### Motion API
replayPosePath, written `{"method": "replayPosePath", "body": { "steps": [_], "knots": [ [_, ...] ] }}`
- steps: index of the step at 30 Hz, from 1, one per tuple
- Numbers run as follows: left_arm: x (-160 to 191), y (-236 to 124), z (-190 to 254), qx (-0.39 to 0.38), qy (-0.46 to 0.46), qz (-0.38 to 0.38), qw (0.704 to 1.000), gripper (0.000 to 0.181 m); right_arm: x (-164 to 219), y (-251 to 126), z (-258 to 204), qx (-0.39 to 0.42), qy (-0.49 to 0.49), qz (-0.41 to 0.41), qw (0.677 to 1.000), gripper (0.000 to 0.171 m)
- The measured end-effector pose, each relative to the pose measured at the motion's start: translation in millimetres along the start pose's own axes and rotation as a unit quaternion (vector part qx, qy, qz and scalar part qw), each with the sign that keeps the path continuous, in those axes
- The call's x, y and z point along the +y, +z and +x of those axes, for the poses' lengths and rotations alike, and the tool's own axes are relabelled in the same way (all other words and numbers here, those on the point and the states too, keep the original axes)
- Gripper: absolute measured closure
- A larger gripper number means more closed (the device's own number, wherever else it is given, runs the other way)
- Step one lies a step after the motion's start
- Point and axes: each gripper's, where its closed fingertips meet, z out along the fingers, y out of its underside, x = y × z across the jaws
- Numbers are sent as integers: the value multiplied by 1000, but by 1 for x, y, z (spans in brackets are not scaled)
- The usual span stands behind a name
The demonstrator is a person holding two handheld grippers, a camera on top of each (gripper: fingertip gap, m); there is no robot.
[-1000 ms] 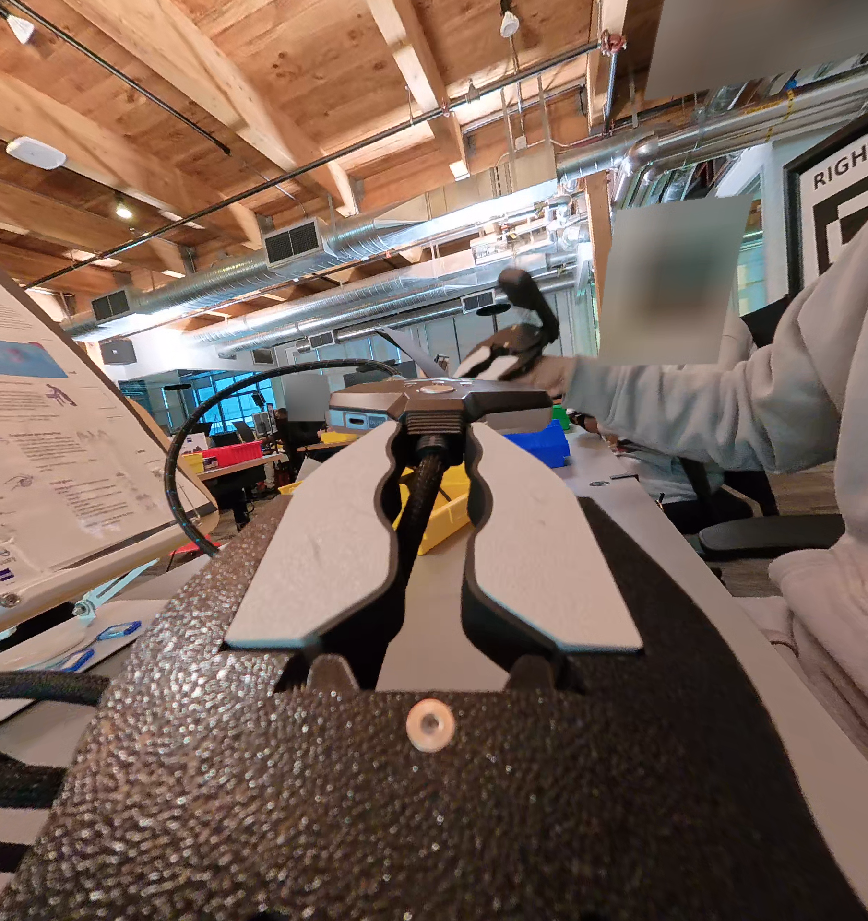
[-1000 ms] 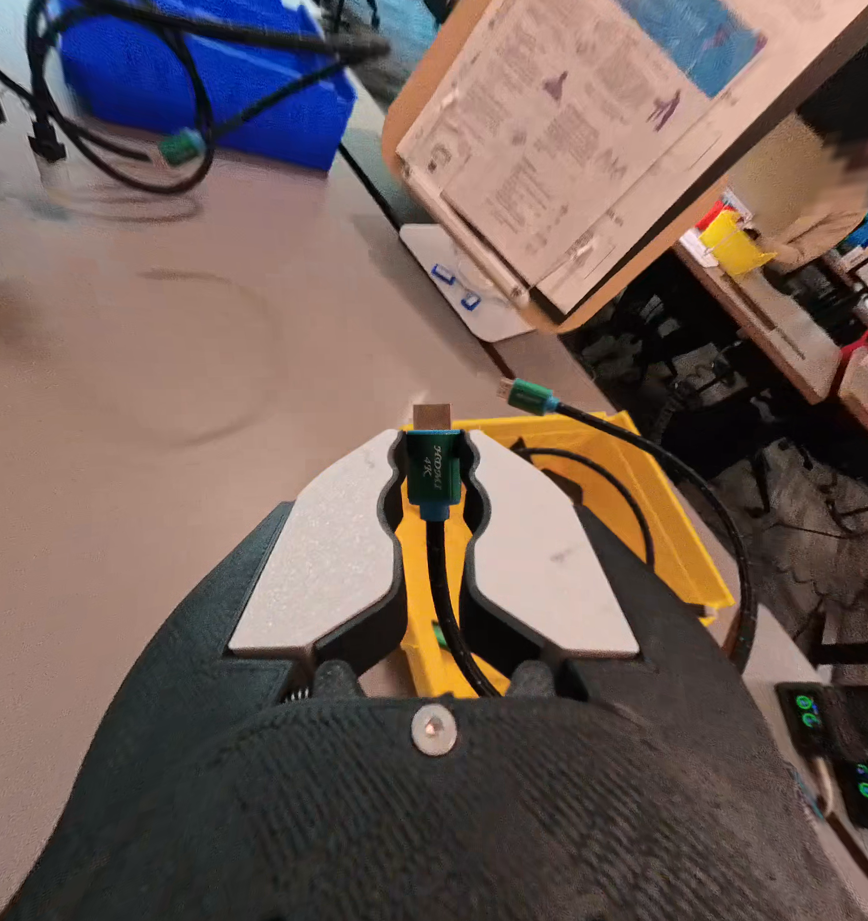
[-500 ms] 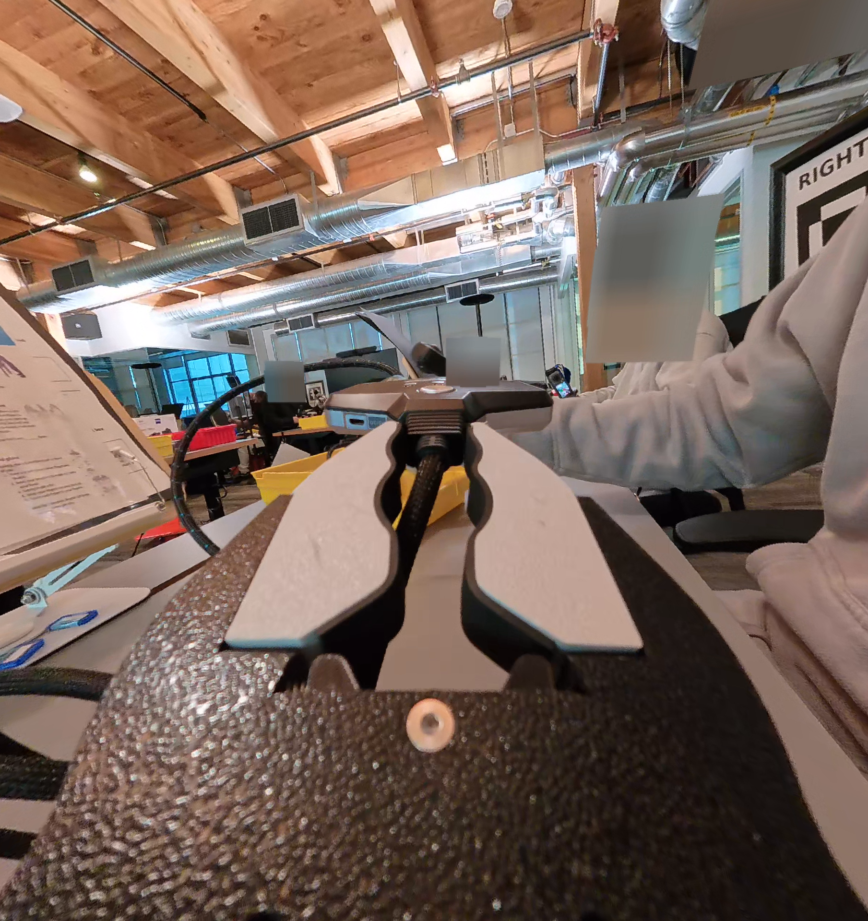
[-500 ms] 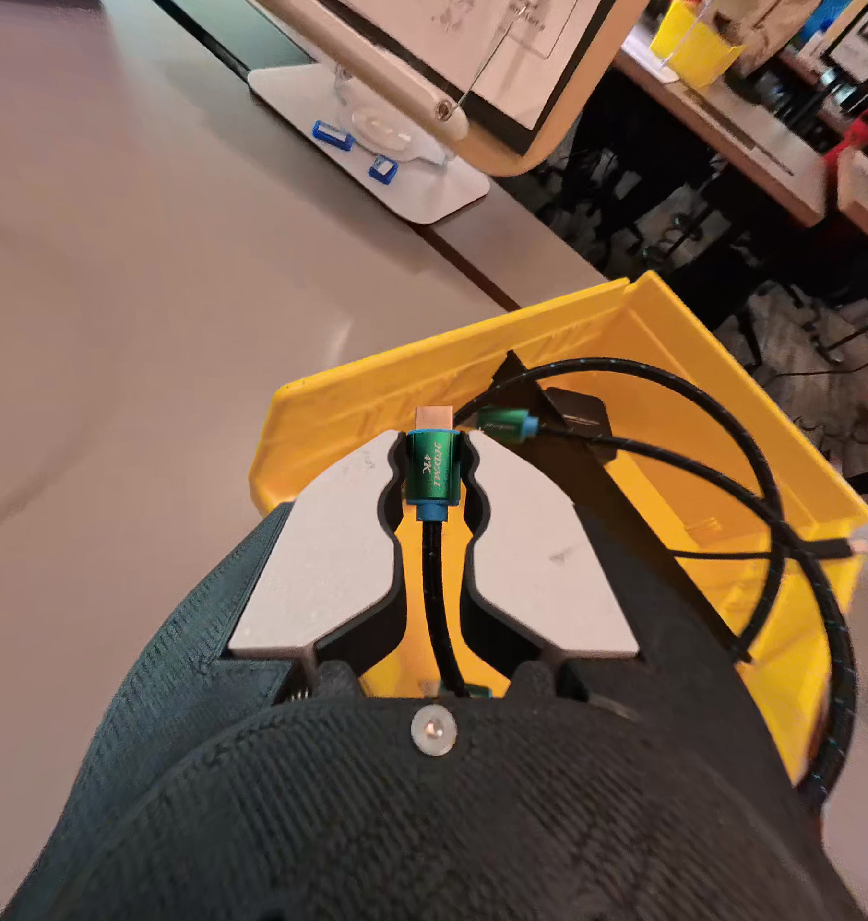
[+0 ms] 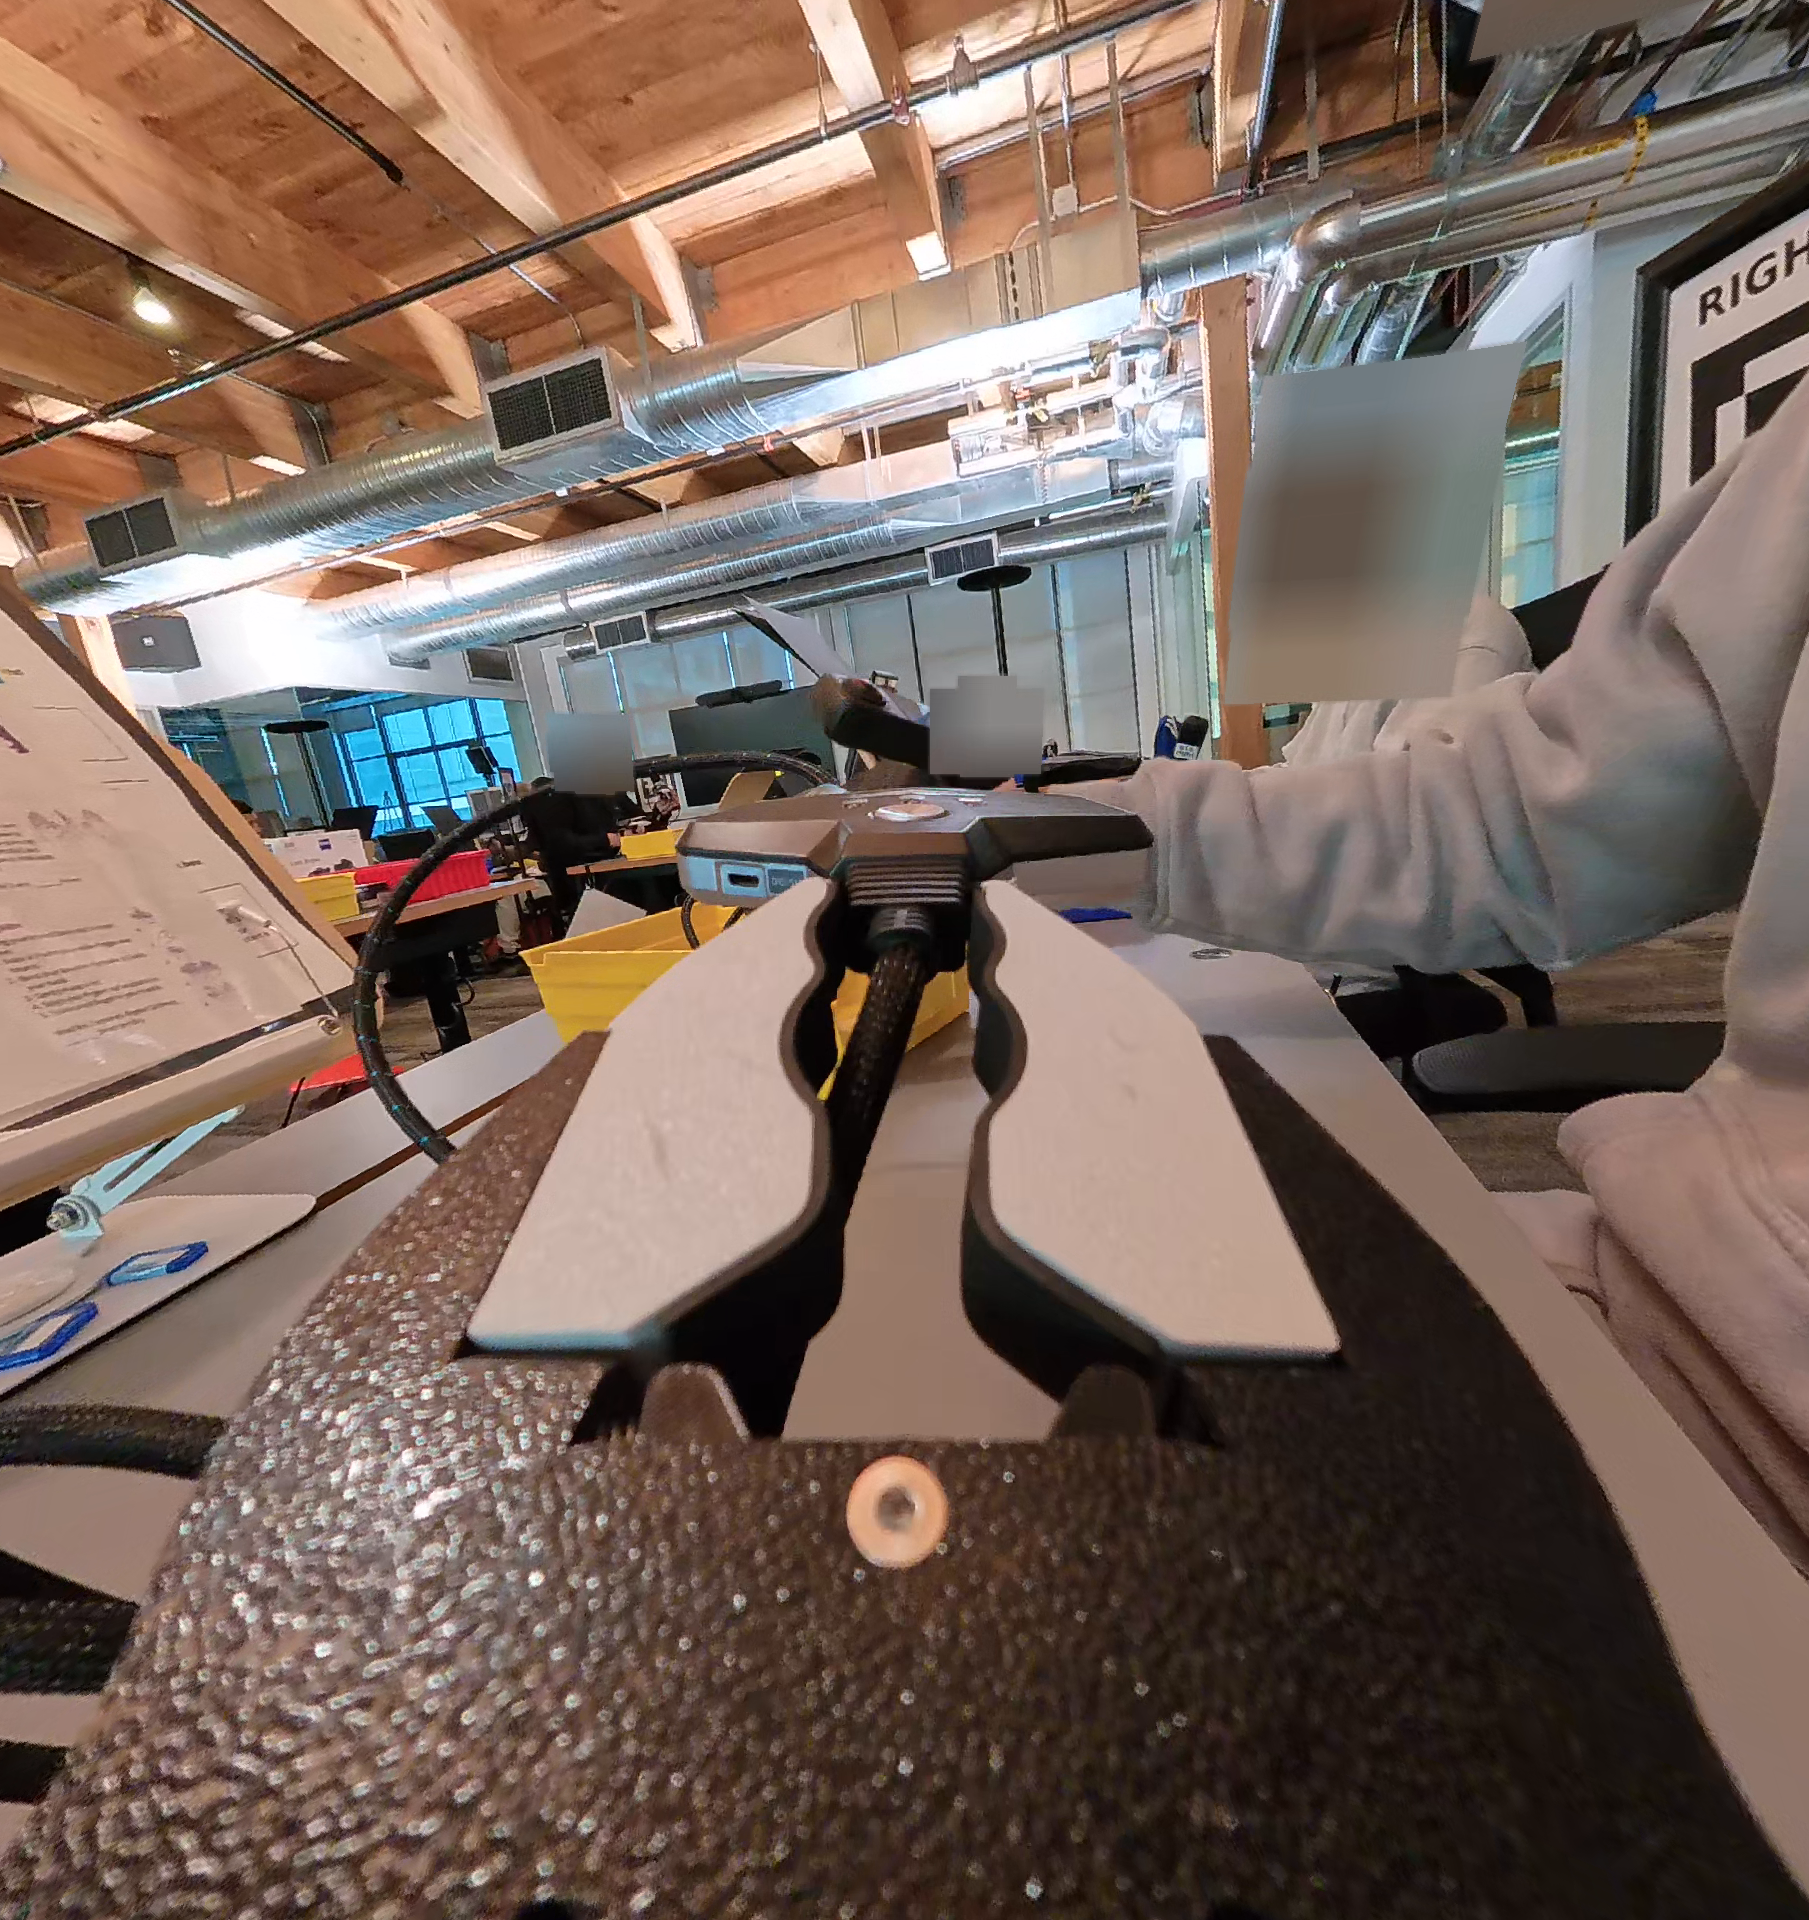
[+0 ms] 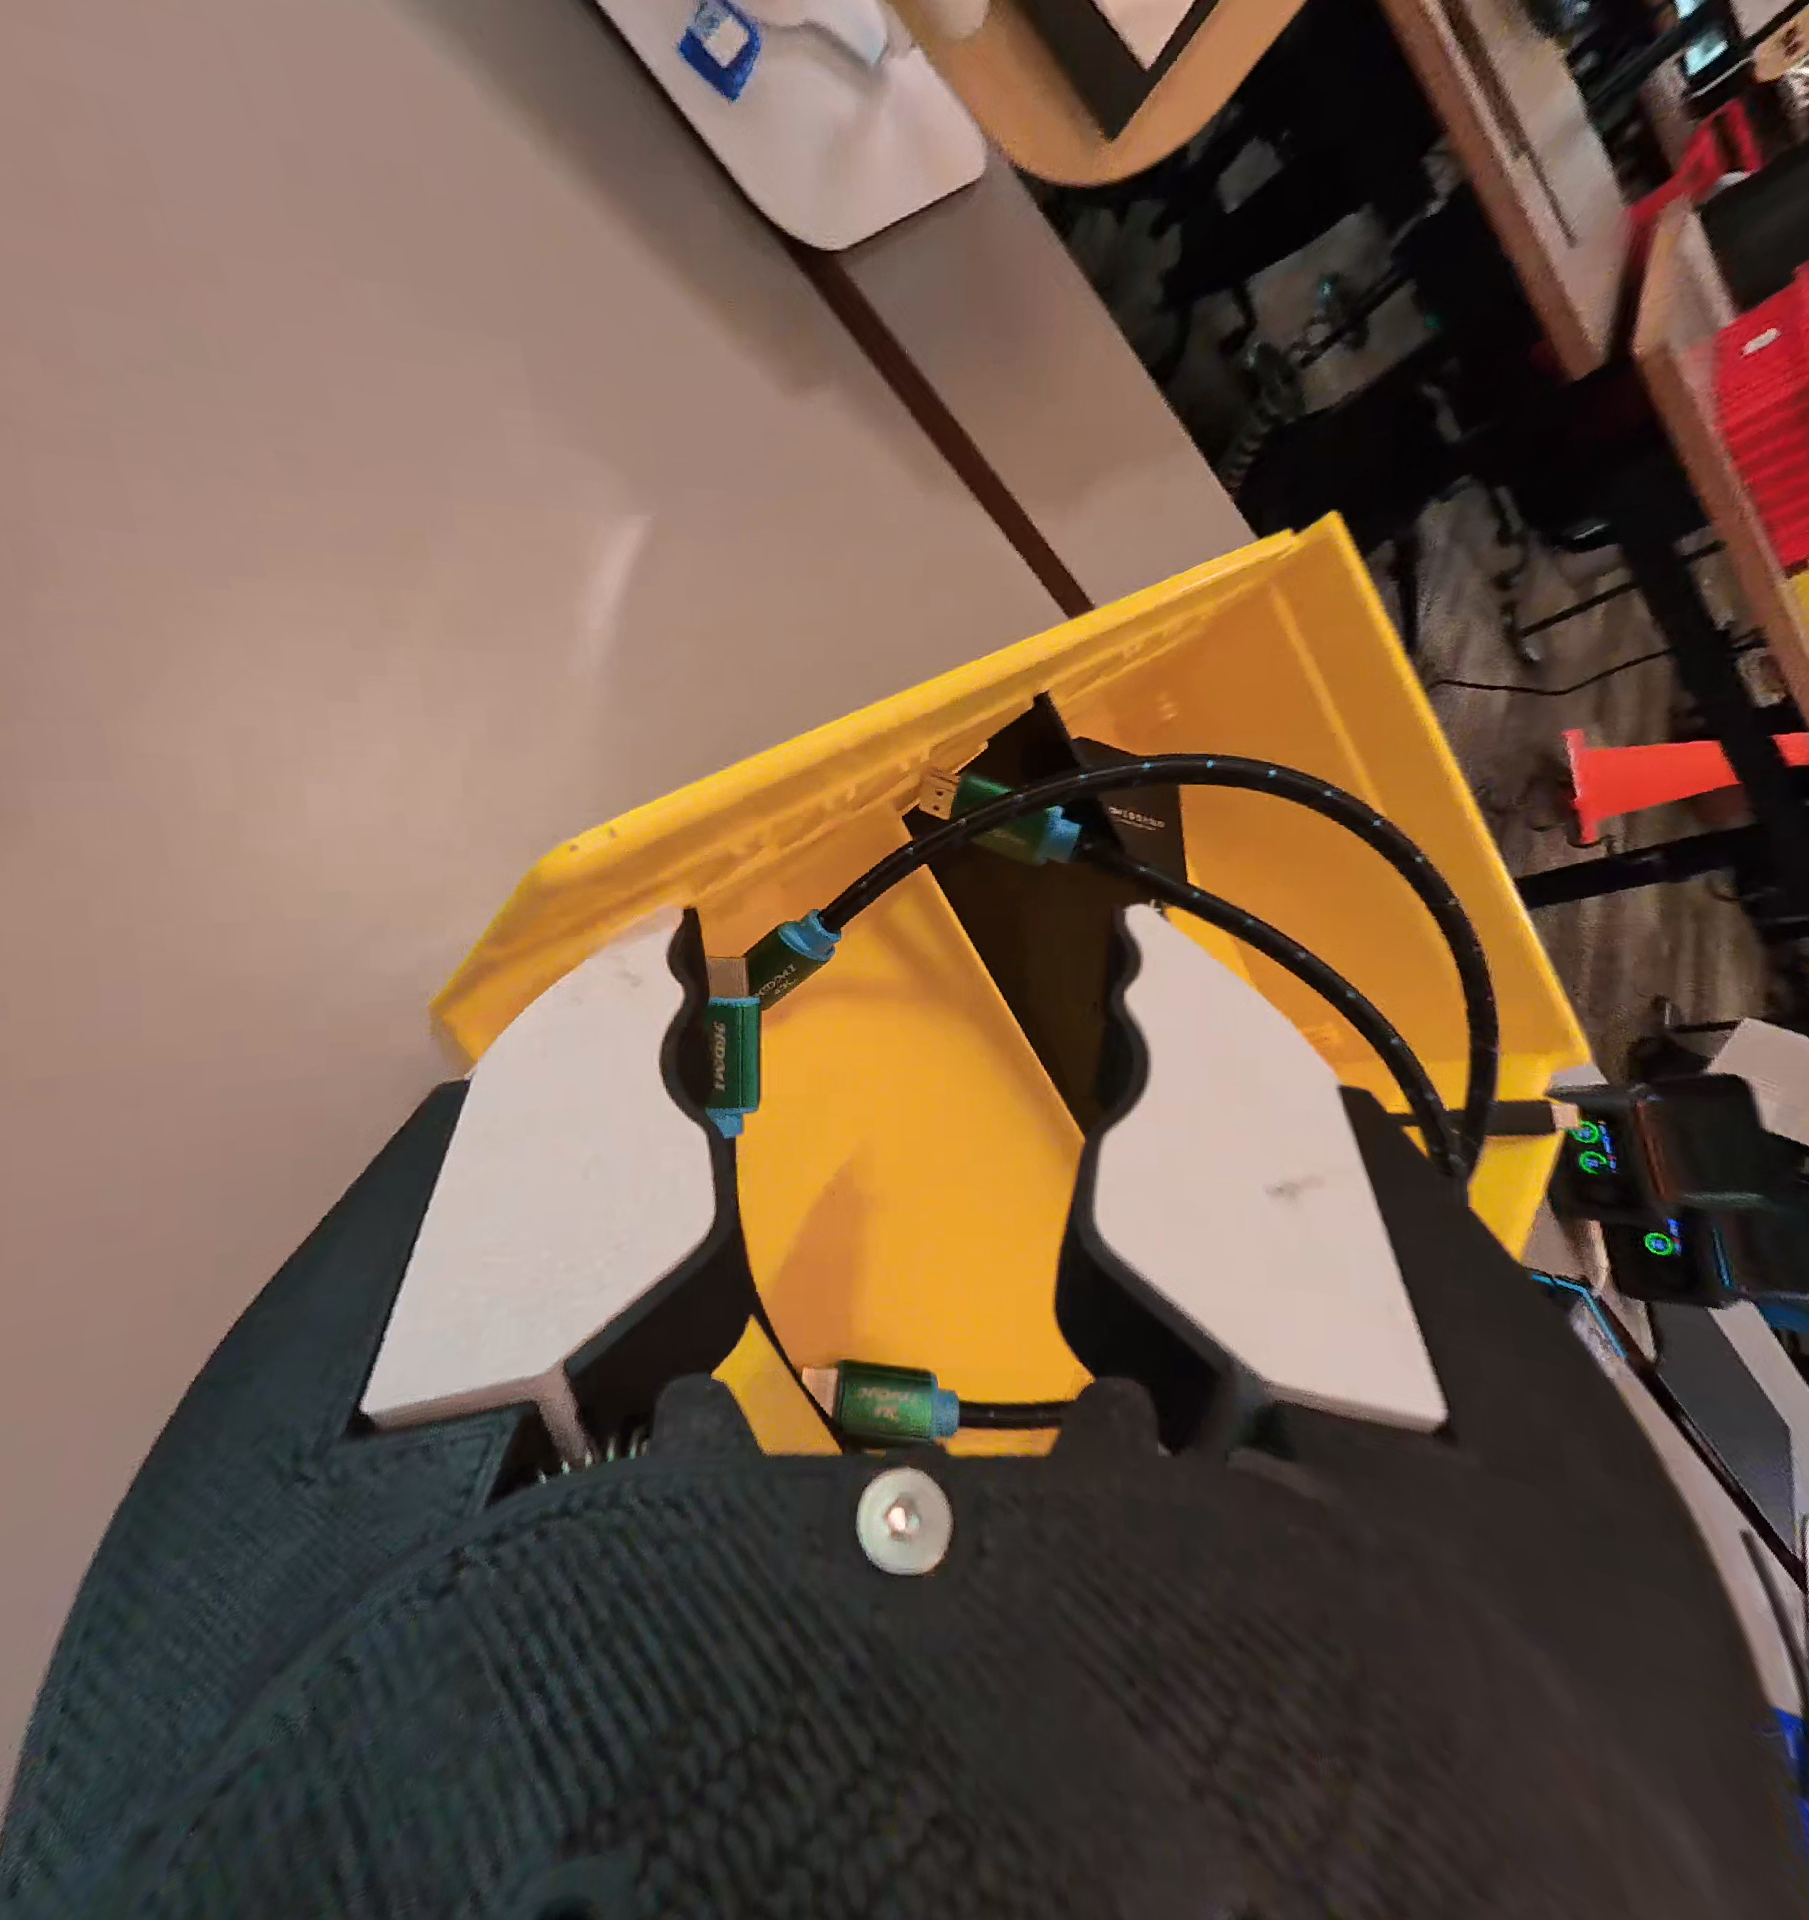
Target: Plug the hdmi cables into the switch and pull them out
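HDMI plug [image 6: 734, 1051] now free of right gripper [image 6: 905, 1023]

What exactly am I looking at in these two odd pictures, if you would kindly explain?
There is no robot here: a person holds a hand-held gripper in each hand, and each carries a wide-angle camera looking forward along its two fingers.

The left wrist view shows the left hand-held gripper shut on the black braided cable just behind the grey switch, which it holds level above the table. Beyond are a yellow bin, a tilted sheet stand and the person's pale sleeve.

The right wrist view looks down into that yellow bin. The right hand-held gripper is open. A green HDMI plug lies against its left finger, no longer clamped. More green plugs and looped cable lie in the bin.
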Motion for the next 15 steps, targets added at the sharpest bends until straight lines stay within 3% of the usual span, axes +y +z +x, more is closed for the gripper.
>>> {"method": "replayPosePath", "body": {
  "steps": [6,10,13,15],
  "knots": [
    [1,2,3,6,3,-6,1000,160,-19,-28,-6,-6,9,27,1000,101],
    [4,4,4,6,9,-15,1000,160,-55,-69,-28,-61,11,81,995,88],
    [7,5,5,7,15,-26,1000,160,-96,-121,-59,-148,20,153,977,83],
    [10,6,6,9,20,-37,999,160,-126,-164,-94,-239,12,224,945,90]
  ]
}}
